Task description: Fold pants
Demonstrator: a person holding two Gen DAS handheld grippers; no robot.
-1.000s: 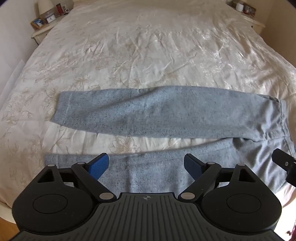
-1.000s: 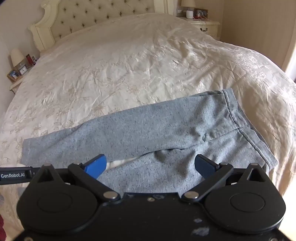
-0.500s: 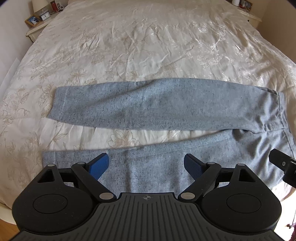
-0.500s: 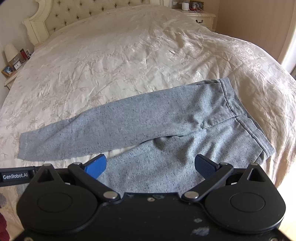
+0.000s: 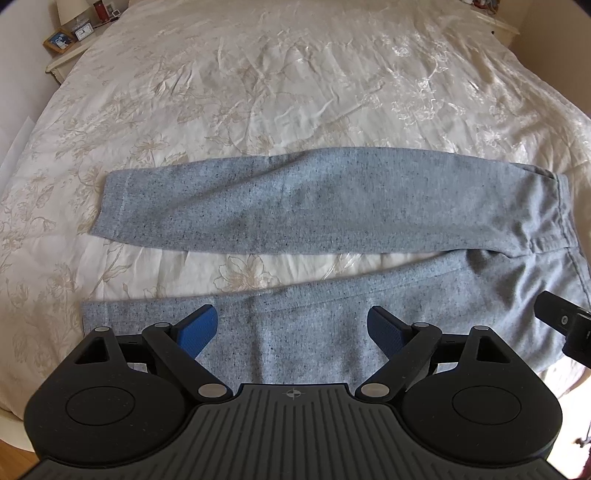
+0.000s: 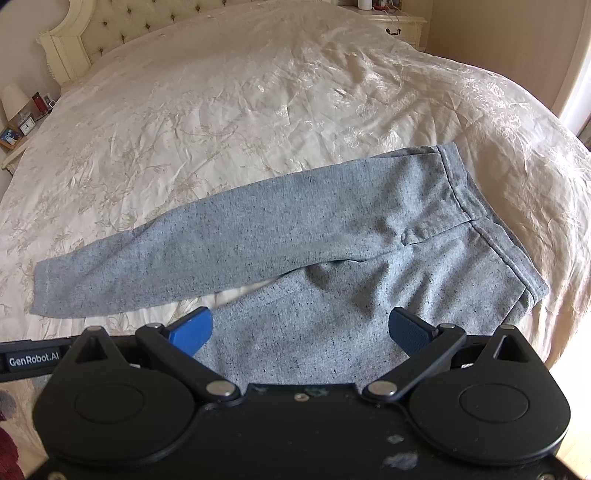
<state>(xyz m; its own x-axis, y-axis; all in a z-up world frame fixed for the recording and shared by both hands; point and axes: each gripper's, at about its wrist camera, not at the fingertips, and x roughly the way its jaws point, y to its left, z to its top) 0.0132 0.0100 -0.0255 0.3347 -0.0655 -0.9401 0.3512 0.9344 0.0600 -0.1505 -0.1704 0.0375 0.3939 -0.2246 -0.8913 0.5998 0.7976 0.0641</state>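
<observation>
Grey speckled pants [image 5: 332, 206] lie flat on the bed, legs spread apart, cuffs to the left, waistband to the right. They also show in the right wrist view [image 6: 295, 236]. My left gripper [image 5: 291, 328] is open and empty, hovering over the near leg [image 5: 295, 332]. My right gripper [image 6: 301, 328] is open and empty, above the near leg close to the seat and waistband [image 6: 487, 229]. The tip of the right gripper [image 5: 565, 325] shows at the right edge of the left wrist view.
The cream floral bedspread [image 5: 295, 92] covers the whole bed. A tufted headboard [image 6: 110, 26] is at the far end. Nightstands with a lamp, clock and frames stand at the far left [image 5: 70, 37] and far right [image 6: 399, 22]. The bed's near edge lies below the grippers.
Both grippers have moved lower and closer over the near leg, so the pants look larger in both views. The jaws have stayed open. The pants have not moved.
</observation>
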